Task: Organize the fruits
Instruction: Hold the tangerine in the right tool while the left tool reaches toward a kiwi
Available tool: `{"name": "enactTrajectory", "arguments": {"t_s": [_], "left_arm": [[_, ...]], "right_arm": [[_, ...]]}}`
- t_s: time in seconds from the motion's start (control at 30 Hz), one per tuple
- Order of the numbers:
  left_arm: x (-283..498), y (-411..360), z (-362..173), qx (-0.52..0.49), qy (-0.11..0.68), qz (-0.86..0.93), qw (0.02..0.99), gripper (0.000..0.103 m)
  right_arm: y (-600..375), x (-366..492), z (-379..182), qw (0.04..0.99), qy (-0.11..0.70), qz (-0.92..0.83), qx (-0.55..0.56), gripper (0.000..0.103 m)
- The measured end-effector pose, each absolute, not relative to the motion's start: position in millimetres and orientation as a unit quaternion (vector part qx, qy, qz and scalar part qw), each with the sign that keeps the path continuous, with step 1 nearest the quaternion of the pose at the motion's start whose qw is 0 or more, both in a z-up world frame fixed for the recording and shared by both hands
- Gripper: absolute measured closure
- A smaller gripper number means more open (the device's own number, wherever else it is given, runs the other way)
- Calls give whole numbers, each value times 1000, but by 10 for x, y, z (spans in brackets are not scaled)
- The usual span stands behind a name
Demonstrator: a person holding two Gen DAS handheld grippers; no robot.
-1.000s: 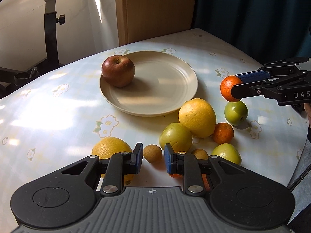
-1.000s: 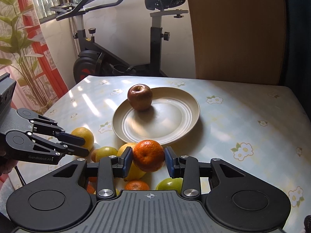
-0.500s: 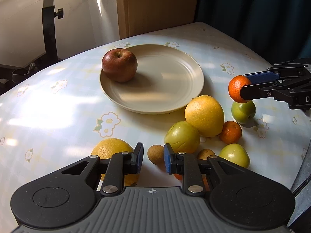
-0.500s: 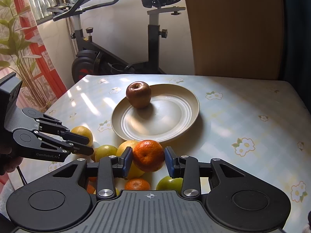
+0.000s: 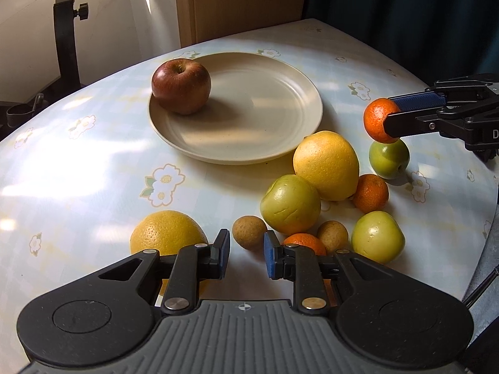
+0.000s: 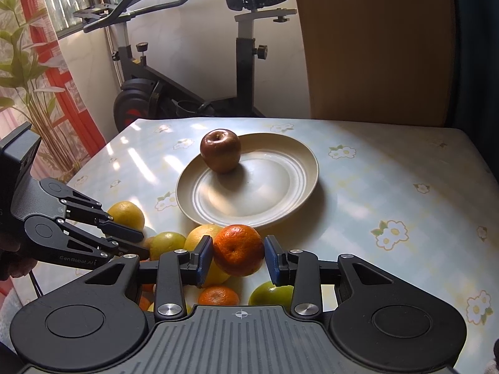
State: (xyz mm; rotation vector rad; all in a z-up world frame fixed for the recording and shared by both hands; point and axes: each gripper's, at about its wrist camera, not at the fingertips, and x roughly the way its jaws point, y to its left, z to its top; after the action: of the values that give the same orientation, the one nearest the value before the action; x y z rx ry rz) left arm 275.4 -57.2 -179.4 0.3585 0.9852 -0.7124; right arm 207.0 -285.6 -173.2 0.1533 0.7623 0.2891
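Note:
A beige plate (image 5: 280, 152) holds a red apple (image 5: 181, 85) on its left side. My right gripper (image 6: 238, 255) is shut on an orange tangerine (image 6: 238, 249), held above the fruit pile just short of the plate (image 6: 280, 187); the left wrist view shows that tangerine (image 5: 375, 118) at the right, over a green fruit (image 5: 389, 155). My left gripper (image 5: 246, 249) is shut and empty, low over the table, with a small brown round fruit (image 5: 249, 230) just beyond its tips. Beside it lie a yellow citrus (image 5: 168, 233) and another tangerine (image 5: 304, 240).
The pile also has a big yellow citrus (image 5: 326, 165), two more green fruits (image 5: 290, 204) (image 5: 377, 237), a tangerine (image 5: 371, 193) and a second brown fruit (image 5: 332, 233). An exercise bike (image 6: 187, 87) and a wooden panel (image 6: 374, 46) stand behind the flowered table.
The left gripper has tipped down a little and edged closer to the fruit pile. The right gripper has kept still with the tangerine in it.

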Motion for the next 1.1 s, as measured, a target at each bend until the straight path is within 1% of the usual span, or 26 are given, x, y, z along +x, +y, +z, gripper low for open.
{"name": "enactTrajectory", "arguments": {"t_s": [0.2,0.43,0.53,0.57,0.6,0.63,0.67,0.93,1.0,1.07,1.1], "left_arm": [[2755,-638,-1796,179,456,-341,802,78],[2789,-607,-1809,164,461,-345,801,78],[2833,-543,-1808,127,473,-338,804,80],[2843,-513,-1802,112,474,-338,806,84],[2838,-486,-1782,104,468,-336,810,92],[2834,-471,-1765,100,465,-336,813,97],[2830,-457,-1739,99,461,-333,816,98],[2821,-513,-1740,128,465,-333,810,94],[2788,-534,-1746,145,467,-343,802,83],[2737,-556,-1753,166,461,-347,800,79],[2719,-569,-1764,175,460,-348,798,79]], "right_arm": [[-2843,2077,-1734,914,372,141,72,70],[-2829,2078,-1730,914,373,143,71,70],[-2836,2072,-1722,914,373,143,71,70],[-2838,2070,-1718,914,372,143,71,70],[-2837,2068,-1713,915,372,143,69,70],[-2836,2068,-1711,915,372,143,68,70],[-2832,2067,-1711,915,373,142,67,70],[-2817,2041,-1696,915,370,145,65,70],[-2825,2037,-1687,916,370,144,64,70],[-2833,2037,-1685,916,370,143,64,70],[-2835,2038,-1686,916,370,142,64,70]]}}
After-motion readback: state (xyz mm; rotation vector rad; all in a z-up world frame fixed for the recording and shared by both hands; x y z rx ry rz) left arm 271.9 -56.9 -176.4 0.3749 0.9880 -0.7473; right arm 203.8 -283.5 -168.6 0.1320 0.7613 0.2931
